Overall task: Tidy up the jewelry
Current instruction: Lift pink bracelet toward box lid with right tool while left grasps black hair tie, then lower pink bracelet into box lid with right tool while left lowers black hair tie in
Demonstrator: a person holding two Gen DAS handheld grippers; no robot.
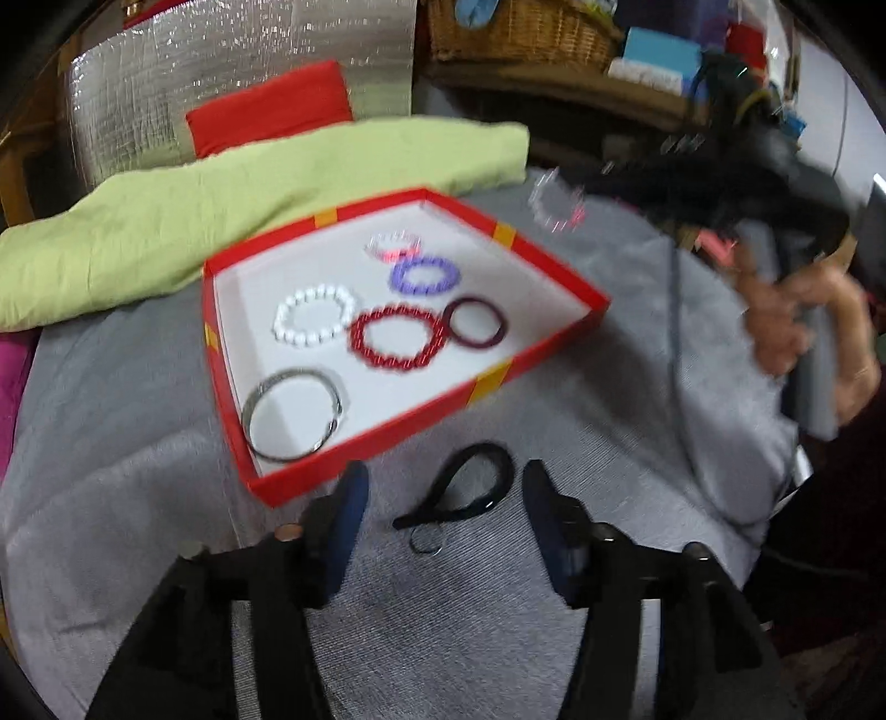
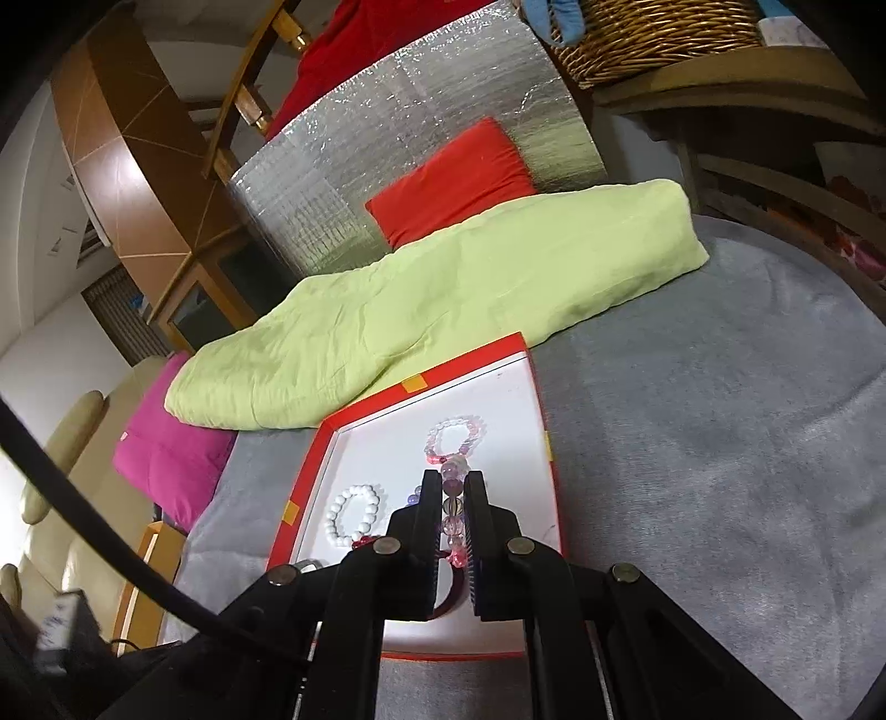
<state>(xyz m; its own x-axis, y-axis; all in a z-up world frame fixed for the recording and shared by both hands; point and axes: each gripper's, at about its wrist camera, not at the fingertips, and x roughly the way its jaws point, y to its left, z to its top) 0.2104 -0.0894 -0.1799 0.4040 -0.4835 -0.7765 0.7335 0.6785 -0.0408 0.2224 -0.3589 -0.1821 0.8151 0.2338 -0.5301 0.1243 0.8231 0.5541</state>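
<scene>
A red box [image 1: 545,340] with a white floor lies on the grey cloth. In it are a white bead bracelet [image 1: 314,314], a red one [image 1: 396,343], a purple one [image 1: 425,275], a dark bangle [image 1: 476,324], a metal bangle [image 1: 293,414] and a clear pink one [image 1: 392,246]. A black band [image 1: 459,493] lies on the cloth between the fingers of my open left gripper [image 1: 443,482]. My right gripper [image 2: 449,482] is shut on a pink-purple bead bracelet [image 2: 451,509] above the box [image 2: 531,387]. That bracelet shows blurred in the left wrist view [image 1: 556,205].
A green cushion [image 1: 249,205] lies behind the box, with a red cushion [image 1: 271,105] and a silver foil sheet [image 1: 221,66] behind it. A pink cushion [image 2: 166,443] sits at the left. A wicker basket [image 1: 515,27] stands on a shelf behind.
</scene>
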